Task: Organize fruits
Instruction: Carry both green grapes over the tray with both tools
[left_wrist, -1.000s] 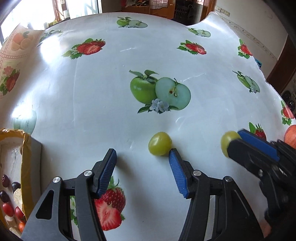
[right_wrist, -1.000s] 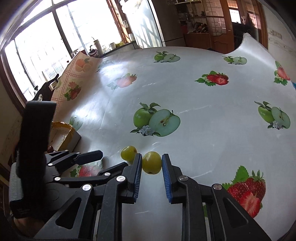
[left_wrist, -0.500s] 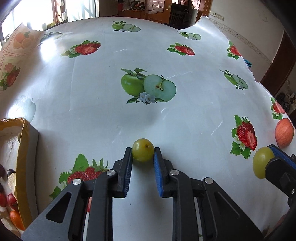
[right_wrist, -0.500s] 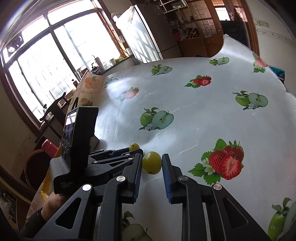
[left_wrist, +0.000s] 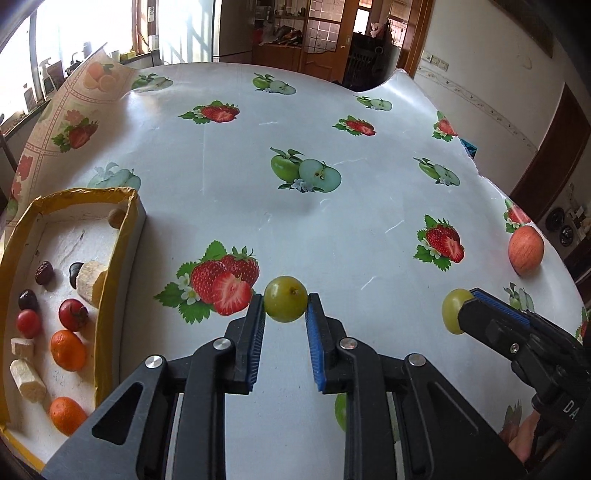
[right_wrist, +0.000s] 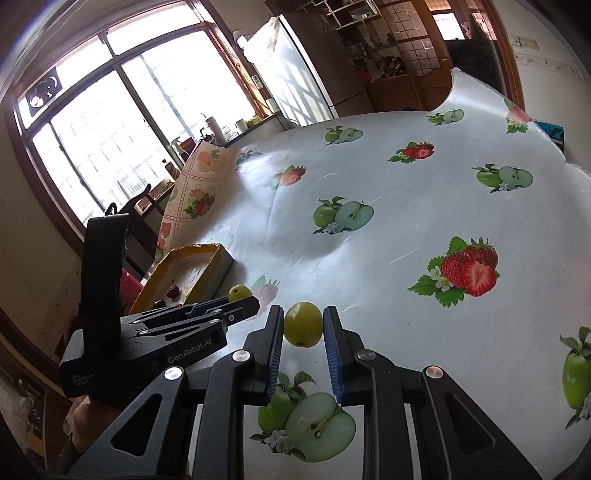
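Two grapes are off the surface (left_wrist: 369, 206), one in each of my grippers: the left gripper (left_wrist: 285, 308) is clamped on a green grape (left_wrist: 285, 304), its blue pads pressing both sides, and the right gripper (right_wrist: 303, 326) is pinched on a second grape (right_wrist: 303, 324) the same way. From the left wrist view I see the right gripper at the right, near the surface's right edge, with its grape showing at the fingertips. One apple (left_wrist: 525, 250) lies near that same edge, well apart from both grippers. Most of the surface ahead of me lies open, bare but for printed fruit, out to the far edge where the cloth is cut away. One yellow-rimmed tray (left_wrist: 122, 243) sits at the left edge, its near wall just left of my left gripper. In the tray I count two oranges (left_wrist: 68, 350), two red tomatoes (left_wrist: 73, 314), three dark fruits (left_wrist: 44, 272), three pale chunks (left_wrist: 88, 282), one small pale cube and one brown ball in the far corner. Beyond the tray the cloth's edge curls upward.
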